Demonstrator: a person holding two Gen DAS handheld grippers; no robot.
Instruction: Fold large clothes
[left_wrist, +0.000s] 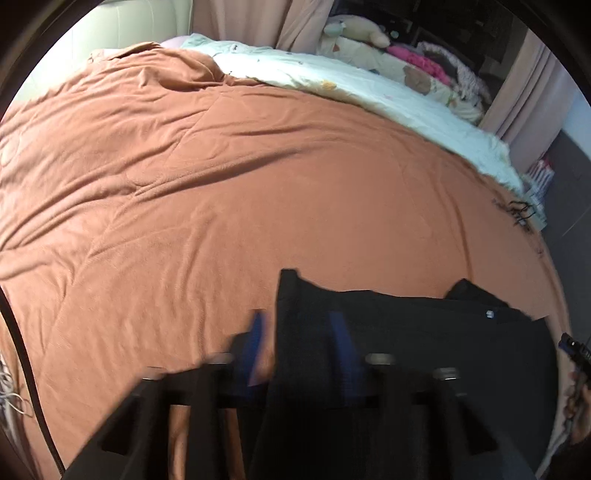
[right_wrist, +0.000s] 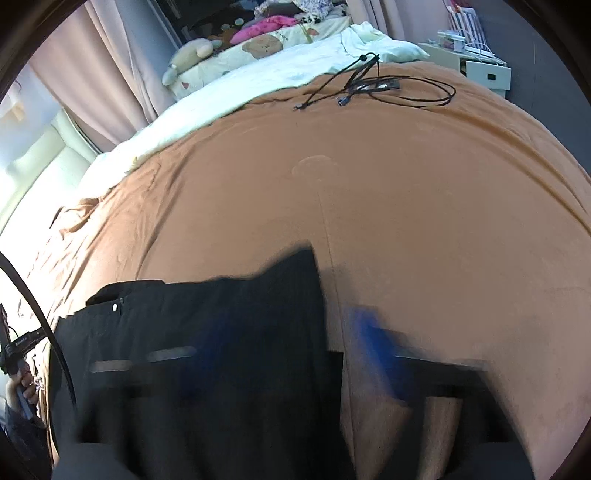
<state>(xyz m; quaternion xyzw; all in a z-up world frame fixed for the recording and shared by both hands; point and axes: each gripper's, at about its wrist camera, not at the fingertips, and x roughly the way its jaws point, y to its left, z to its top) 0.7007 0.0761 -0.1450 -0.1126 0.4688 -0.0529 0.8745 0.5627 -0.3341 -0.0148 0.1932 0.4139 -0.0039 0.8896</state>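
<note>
Black trousers (left_wrist: 406, 332) lie at the orange bedspread's (left_wrist: 221, 184) near edge.

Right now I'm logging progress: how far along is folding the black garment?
Done: the black garment lies on the orange bedspread, its near part flat and its buttoned top edge bunched. In hand: nothing; the left gripper and right gripper stand open at its two top corners. Left: how many folds remain, I can't tell.
</note>
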